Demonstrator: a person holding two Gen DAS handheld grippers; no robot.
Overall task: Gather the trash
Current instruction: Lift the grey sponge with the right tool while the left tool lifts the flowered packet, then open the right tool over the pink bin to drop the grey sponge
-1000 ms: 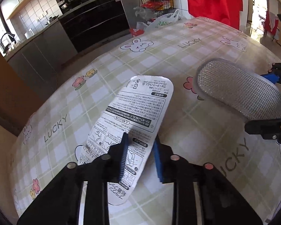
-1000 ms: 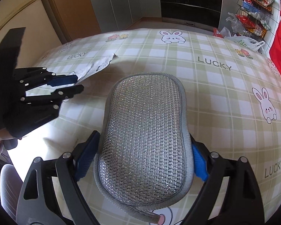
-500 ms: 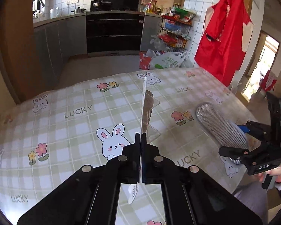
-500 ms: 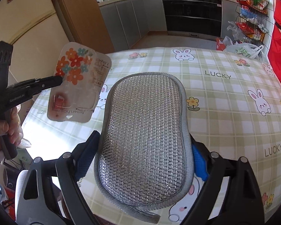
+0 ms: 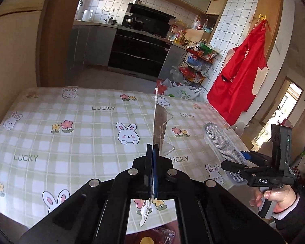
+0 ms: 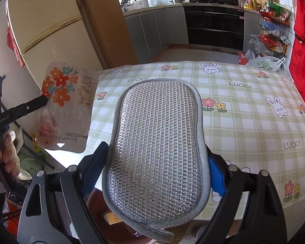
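Note:
My left gripper (image 5: 152, 152) is shut on a flat blister package (image 5: 155, 122), held upright and edge-on above the table's near edge. In the right wrist view the same package (image 6: 66, 107) shows its flowered front, held by the left gripper (image 6: 43, 100) off the table's left side. My right gripper (image 6: 154, 162) is shut on a grey mesh scouring pad (image 6: 158, 146) and holds it flat above the table's front edge. The pad also shows in the left wrist view (image 5: 223, 144), held by the right gripper (image 5: 240, 160).
The table wears a green checked cloth with rabbits and "LUCKY" (image 5: 71, 134). A brown bin (image 6: 103, 207) sits below the table's front edge. A fridge (image 6: 44, 30) stands left; a wire rack and bags (image 5: 193, 77) stand behind the table.
My left gripper shut on the package, lifted it off the table and drew back over the near edge. My right gripper has pulled back with the pad.

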